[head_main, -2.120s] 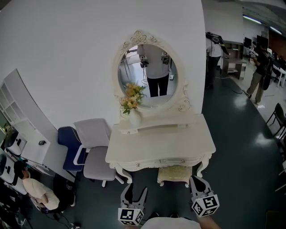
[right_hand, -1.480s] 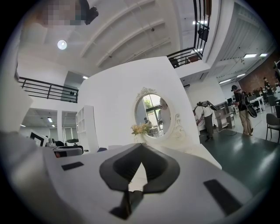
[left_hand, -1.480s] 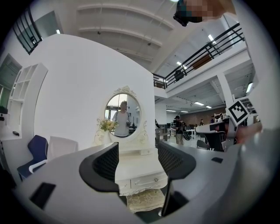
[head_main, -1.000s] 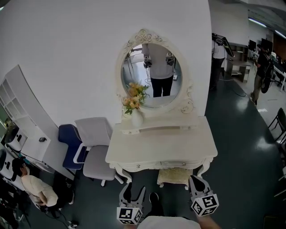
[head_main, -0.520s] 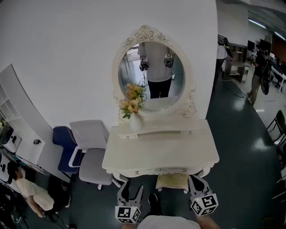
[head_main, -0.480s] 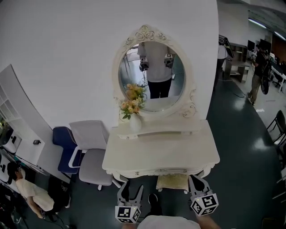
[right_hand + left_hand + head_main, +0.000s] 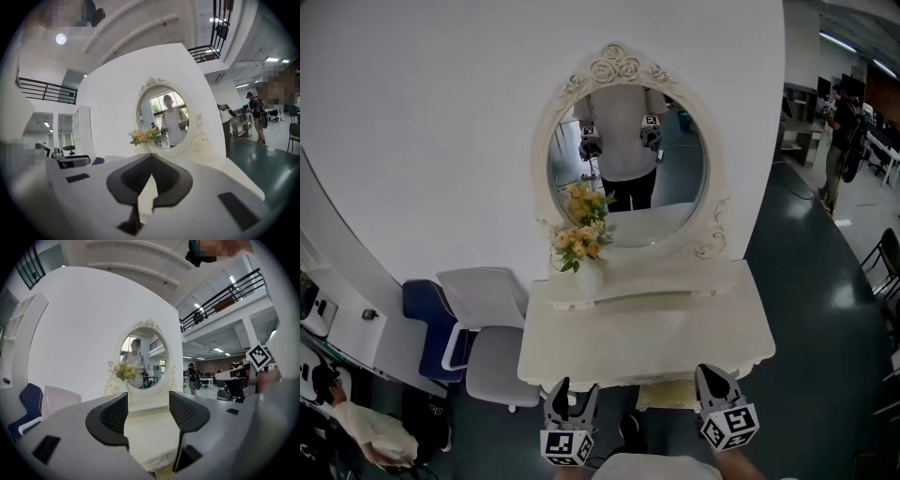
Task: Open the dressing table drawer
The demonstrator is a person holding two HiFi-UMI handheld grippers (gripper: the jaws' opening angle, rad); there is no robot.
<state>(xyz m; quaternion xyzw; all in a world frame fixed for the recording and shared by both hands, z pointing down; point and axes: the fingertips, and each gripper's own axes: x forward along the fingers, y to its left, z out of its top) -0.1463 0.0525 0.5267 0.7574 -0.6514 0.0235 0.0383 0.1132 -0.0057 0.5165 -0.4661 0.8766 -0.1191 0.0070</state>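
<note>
Left hand-held gripper [image 7: 572, 392] is hovering open, right hand-held gripper [image 7: 710, 377] closed empty, both facing the cream carved dressing table [image 7: 647, 333] just ahead, presumably to reach its drawer.

Closer to the cream carved counter [image 7: 647, 328]
Black left tool [image 7: 570, 394] and right tool [image 7: 710, 377] now reach its front edge; drawer fronts gone from sight

The left gripper [image 7: 147, 403] hovers with its jaws apart and empty, the table [image 7: 146, 434] showing between them. Beyond stand the mirror [image 7: 146, 357] and flowers [image 7: 124, 371].
</note>
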